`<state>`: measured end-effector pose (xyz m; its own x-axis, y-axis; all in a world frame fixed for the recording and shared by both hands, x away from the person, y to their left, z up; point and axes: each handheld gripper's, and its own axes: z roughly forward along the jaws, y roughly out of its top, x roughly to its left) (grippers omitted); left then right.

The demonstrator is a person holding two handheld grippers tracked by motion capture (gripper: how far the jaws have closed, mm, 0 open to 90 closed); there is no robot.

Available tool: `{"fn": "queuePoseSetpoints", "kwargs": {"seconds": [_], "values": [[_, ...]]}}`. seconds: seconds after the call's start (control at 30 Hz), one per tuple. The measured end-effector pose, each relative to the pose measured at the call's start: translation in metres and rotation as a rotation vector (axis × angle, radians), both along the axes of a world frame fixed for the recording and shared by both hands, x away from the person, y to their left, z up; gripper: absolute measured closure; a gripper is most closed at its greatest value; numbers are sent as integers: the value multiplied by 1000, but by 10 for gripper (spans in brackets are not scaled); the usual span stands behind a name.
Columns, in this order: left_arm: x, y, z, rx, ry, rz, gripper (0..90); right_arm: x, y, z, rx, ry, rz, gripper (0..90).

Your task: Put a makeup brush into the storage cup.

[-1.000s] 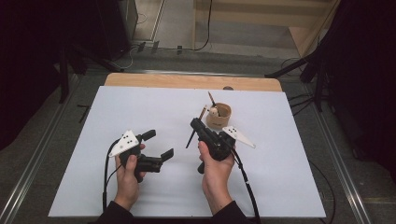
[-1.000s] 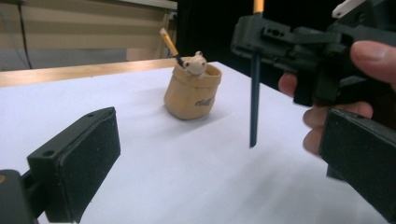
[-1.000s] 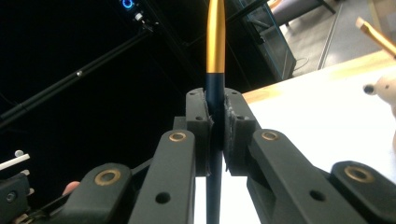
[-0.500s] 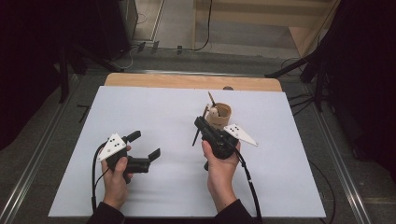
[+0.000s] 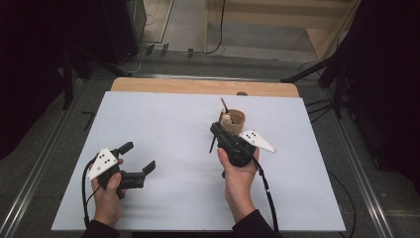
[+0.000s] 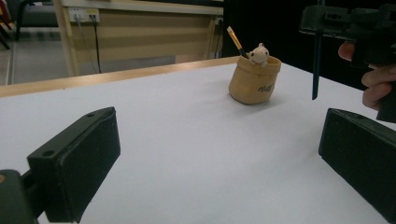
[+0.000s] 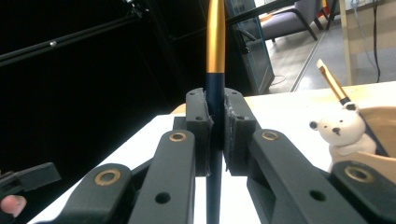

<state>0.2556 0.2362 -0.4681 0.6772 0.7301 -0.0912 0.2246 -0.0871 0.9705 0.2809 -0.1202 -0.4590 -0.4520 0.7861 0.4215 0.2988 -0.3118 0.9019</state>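
A tan cup stands right of the white table's middle, with a small white bear and a gold-tipped brush in it. Just in front of the cup, my right gripper is shut on a dark blue brush with a gold upper shaft. That brush hangs upright, its lower end above the sheet. In the right gripper view the pads press on its shaft, with the bear close by on the right. My left gripper is held low at the front left, open with nothing between its jaws.
A white sheet covers the table, and a wooden strip shows along the far edge. Black stands and cables flank the table. Floor rails run along both sides.
The left hand has carried its open gripper leftward and nearer the front edge. The right gripper has stayed put with the brush in it.
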Motion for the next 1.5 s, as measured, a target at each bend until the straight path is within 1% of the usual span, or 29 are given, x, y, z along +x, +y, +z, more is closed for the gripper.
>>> {"fn": "queuePoseSetpoints", "kwargs": {"seconds": [0.1,0.17,0.23,0.3,0.37,0.53,0.67,0.7,0.77,0.87,0.97,1.03,1.13,1.23,1.37,1.43,1.5], "values": [[-3,6,1,-12,-9,9,0,1,-3,1,-11,-4,-5,842],[-4,9,0,-13,-11,13,0,2,-5,2,-17,-8,-9,842],[-6,13,0,-10,-15,34,0,3,-7,2,-17,-6,-13,841],[-7,17,-1,-9,-19,38,0,3,-9,3,-26,-10,-19,841],[-8,20,-1,-5,-17,47,0,4,-10,4,-27,-9,-22,841],[-11,26,-2,1,-11,48,0,7,-16,7,-44,-21,-32,841],[-12,30,-3,-4,-11,53,0,8,-20,9,-62,-26,-38,842],[-12,31,-3,-11,-9,55,0,8,-21,9,-62,-26,-38,841],[-12,32,-4,-8,-6,59,0,9,-23,9,-71,-29,-41,842],[-10,32,-6,-17,3,58,0,10,-25,9,-86,-31,-42,841],[-10,30,-6,-19,2,51,0,11,-27,9,-92,-26,-45,842],[-11,31,-6,-5,-2,47,0,13,-29,10,-101,-20,-48,841],[-11,35,-5,-20,-3,57,0,16,-31,11,-118,-26,-46,841],[-10,36,-5,-32,0,71,0,17,-35,13,-125,-33,-49,841],[-6,33,-6,-23,1,60,0,17,-40,14,-131,-36,-54,842],[-5,31,-7,-22,3,56,0,17,-42,15,-128,-35,-55,841],[-6,31,-7,-18,2,50,0,19,-45,15,-137,-37,-59,841]]}}
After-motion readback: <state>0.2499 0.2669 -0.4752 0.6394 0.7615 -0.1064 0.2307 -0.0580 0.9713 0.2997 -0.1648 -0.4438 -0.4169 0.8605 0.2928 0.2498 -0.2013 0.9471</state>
